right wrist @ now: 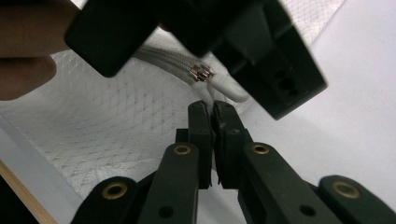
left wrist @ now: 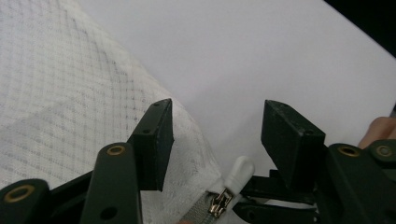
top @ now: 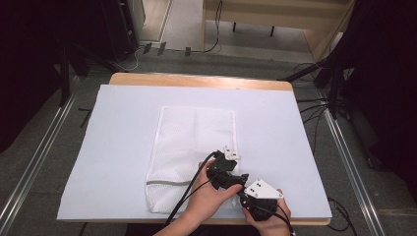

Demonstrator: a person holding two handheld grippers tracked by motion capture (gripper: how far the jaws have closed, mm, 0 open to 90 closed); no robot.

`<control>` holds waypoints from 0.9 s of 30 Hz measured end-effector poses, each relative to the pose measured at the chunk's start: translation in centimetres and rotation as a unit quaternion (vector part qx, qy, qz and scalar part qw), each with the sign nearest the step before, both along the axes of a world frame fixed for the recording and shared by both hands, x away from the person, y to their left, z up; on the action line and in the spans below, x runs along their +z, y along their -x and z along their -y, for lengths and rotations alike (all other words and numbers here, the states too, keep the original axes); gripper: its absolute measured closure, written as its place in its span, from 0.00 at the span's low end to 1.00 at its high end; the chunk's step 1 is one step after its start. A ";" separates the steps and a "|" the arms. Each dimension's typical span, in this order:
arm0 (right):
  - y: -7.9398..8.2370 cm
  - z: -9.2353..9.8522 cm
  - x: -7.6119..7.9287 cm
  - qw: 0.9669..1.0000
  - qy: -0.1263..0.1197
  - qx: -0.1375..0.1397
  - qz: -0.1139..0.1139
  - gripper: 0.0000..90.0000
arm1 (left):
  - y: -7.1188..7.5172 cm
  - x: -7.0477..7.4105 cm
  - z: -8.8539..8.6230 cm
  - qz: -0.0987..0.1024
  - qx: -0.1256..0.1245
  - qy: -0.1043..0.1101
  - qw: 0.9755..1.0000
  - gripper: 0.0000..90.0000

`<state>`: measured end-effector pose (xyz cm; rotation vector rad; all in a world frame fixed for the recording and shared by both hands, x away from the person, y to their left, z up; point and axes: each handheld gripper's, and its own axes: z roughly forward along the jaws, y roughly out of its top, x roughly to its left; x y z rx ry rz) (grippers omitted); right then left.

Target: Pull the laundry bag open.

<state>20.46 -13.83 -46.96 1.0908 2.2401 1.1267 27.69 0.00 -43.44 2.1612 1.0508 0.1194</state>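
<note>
A white mesh bag (top: 192, 142) lies flat on the white sheet (top: 275, 128), with a grey zipper (top: 169, 183) running across near its front end. My left gripper (left wrist: 219, 135) is open above the bag's right edge, its jaws straddling the white zipper pull (left wrist: 238, 170) and metal slider (left wrist: 219, 203) without touching them. My right gripper (right wrist: 211, 112) is shut on the bag's mesh edge just below the slider (right wrist: 201, 73). In the high view both the left gripper (top: 227, 167) and the right gripper (top: 242, 189) meet at the bag's front right corner.
The sheet covers a wooden table (top: 196, 80) whose front edge (right wrist: 21, 186) is close behind my right gripper. A hand (right wrist: 23, 51) holds the left gripper close by. Cables and dark stands (top: 334, 83) surround the table on the floor.
</note>
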 end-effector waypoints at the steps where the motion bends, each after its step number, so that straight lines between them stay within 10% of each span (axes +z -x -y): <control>1: 0.0 0.0 0.0 1.000 0.001 0.001 0.001 0.98 | 0.0 0.0 0.0 0.000 0.000 0.000 1.000 0.51; 16: 0.0 0.1 0.0 1.000 0.006 -0.001 0.002 0.98 | -0.1 0.6 -1.3 -0.018 -0.015 0.023 0.999 0.64; 27: 0.0 0.0 0.0 1.000 0.012 0.003 0.005 0.98 | -0.2 0.1 -0.2 -0.022 -0.022 -0.005 1.000 0.61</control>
